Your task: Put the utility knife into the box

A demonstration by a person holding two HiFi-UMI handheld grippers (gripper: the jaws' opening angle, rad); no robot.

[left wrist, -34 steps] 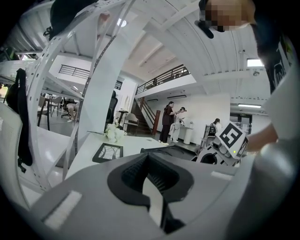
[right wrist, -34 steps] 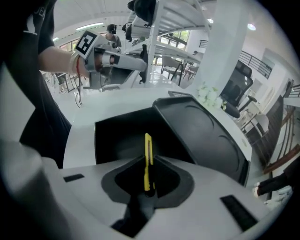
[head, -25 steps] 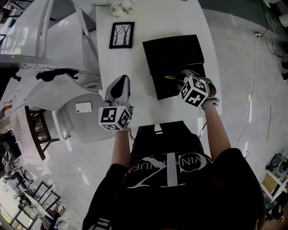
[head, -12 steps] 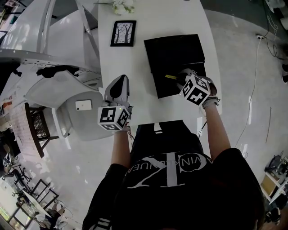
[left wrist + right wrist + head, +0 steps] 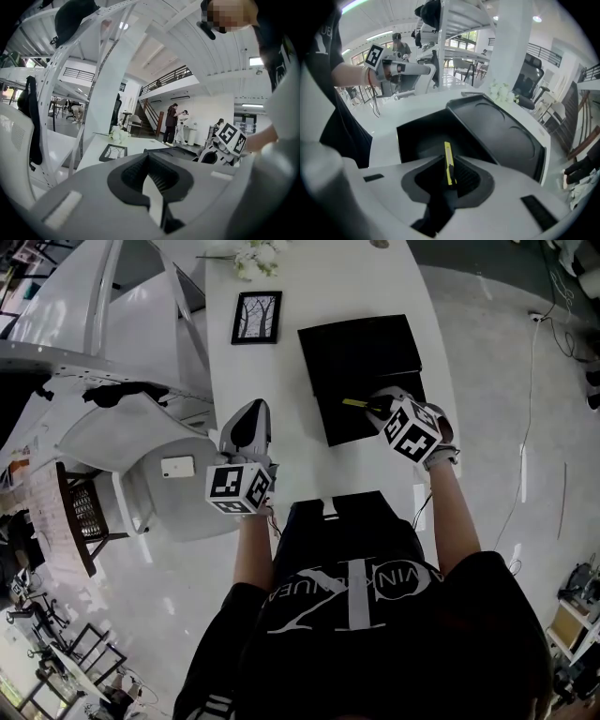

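Right gripper (image 5: 450,182): clenched on the utility knife (image 5: 448,157). The yellow body is seen clamped between the jaws, with its long axis running forward along them and the free end projecting ahead.

Position: in the head view the right gripper (image 5: 377,409) is held at the near right part of the open box (image 5: 339,426), and the knife (image 5: 353,402) is pointed to the left across the dark tray. In the right gripper view the box interior (image 5: 417,136) is seen directly ahead of and below the knife; the lid (image 5: 501,126) lies open beyond it. Whether the knife touches the tray floor cannot be told.

Left gripper (image 5: 151,180): jaws drawn together, nothing between them. It is held over the left side of the counter (image 5: 281,381), well apart from the box.

Judgement: the knife is already over the tray, so only a lowering and a release by the right gripper are called for.
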